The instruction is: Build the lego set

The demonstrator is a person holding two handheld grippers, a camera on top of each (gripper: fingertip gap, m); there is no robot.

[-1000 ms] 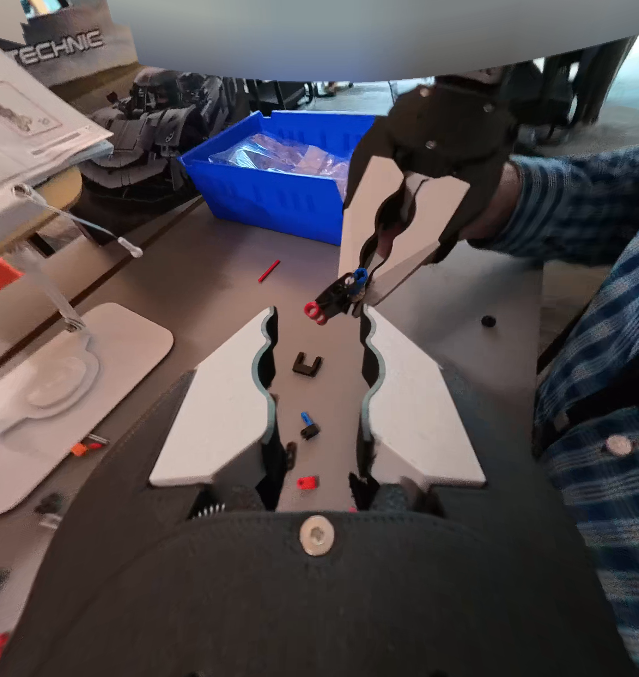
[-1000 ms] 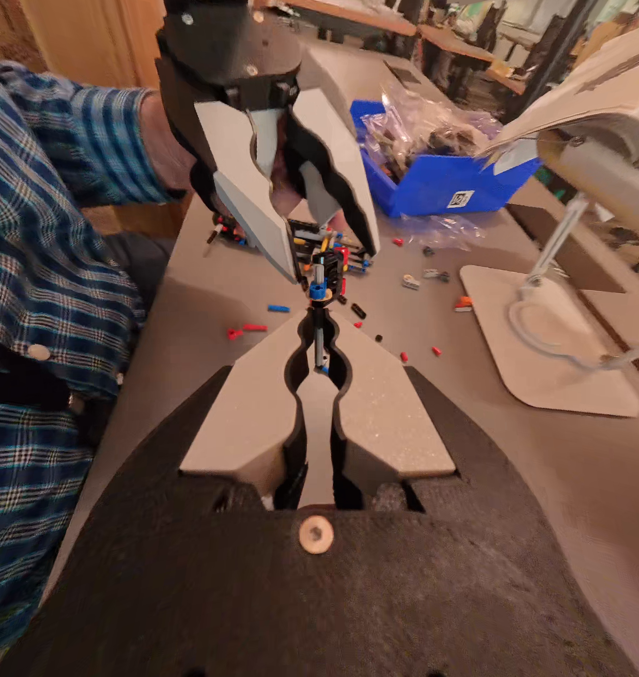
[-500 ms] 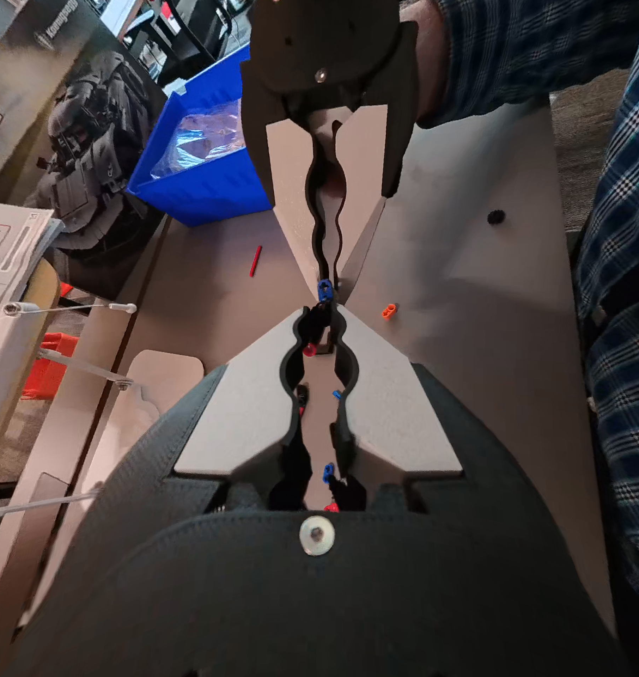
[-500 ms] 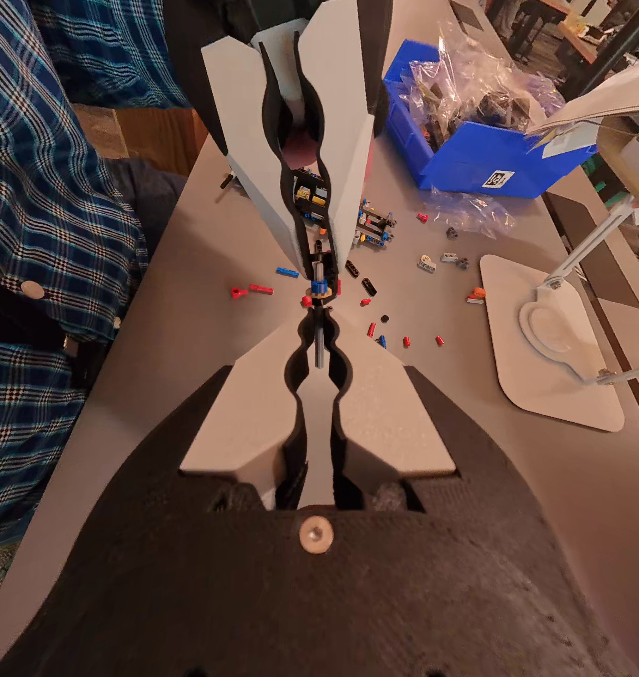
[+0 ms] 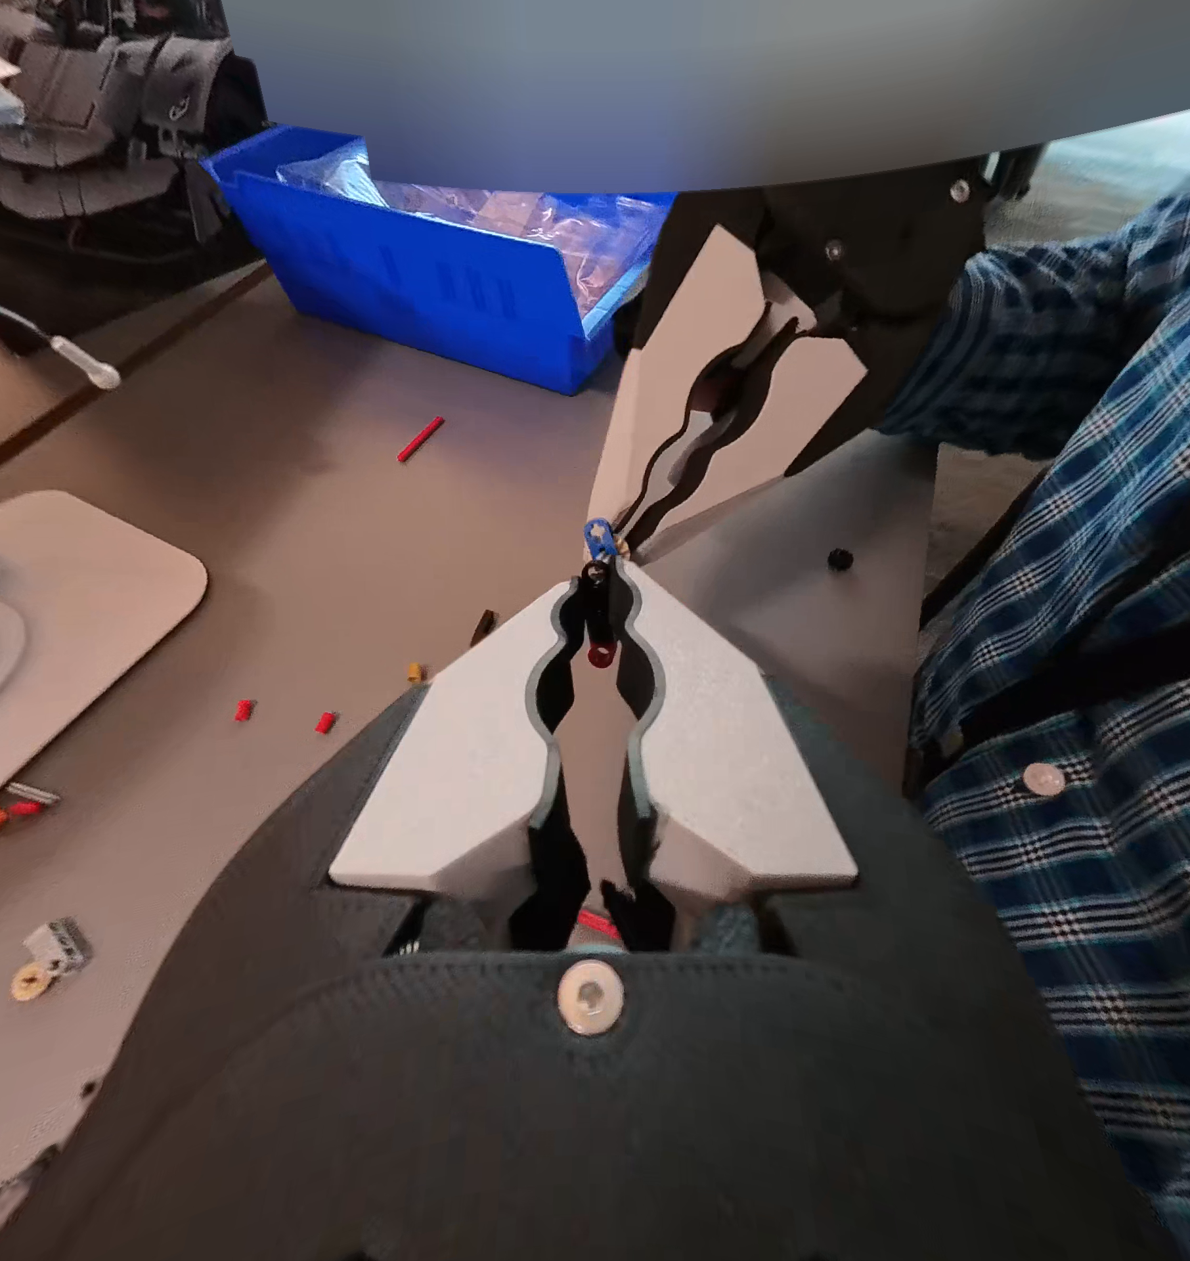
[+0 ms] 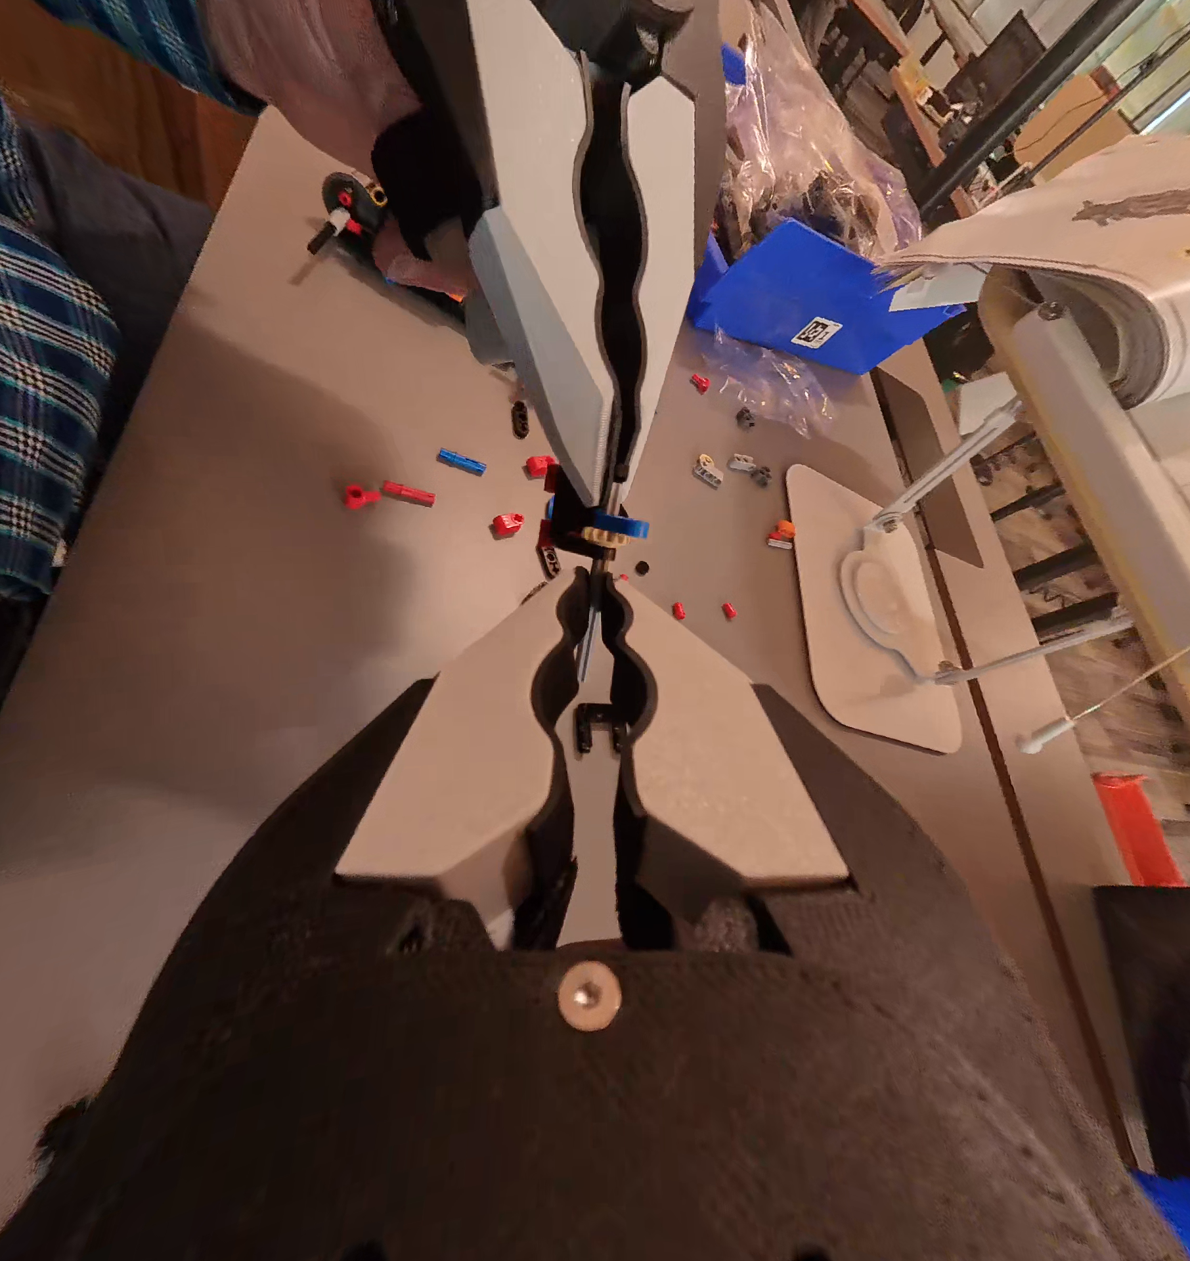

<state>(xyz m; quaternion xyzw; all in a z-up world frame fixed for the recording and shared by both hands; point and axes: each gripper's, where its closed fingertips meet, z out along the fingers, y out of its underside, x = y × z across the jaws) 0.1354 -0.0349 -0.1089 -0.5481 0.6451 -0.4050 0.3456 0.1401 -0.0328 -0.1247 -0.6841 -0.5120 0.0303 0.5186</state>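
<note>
— What sits on the surface (image 6: 251, 600)?
— A blue bin (image 6: 817, 307) beyond the tool, with clear bags (image 6: 770, 382) spilling at its foot. Right of the tool, a pale stand base (image 6: 879, 614).
— And the loose pieces?
— Red pins (image 6: 408, 493) and a blue pin (image 6: 461, 460) ahead to the left; a black clip (image 6: 599, 725) below the tool.

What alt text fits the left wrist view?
The left gripper, shut on a black lego beam with a red end, meets the right gripper tip to tip above a grey table. Behind sits a blue bin; small red pieces lie scattered left.
</note>
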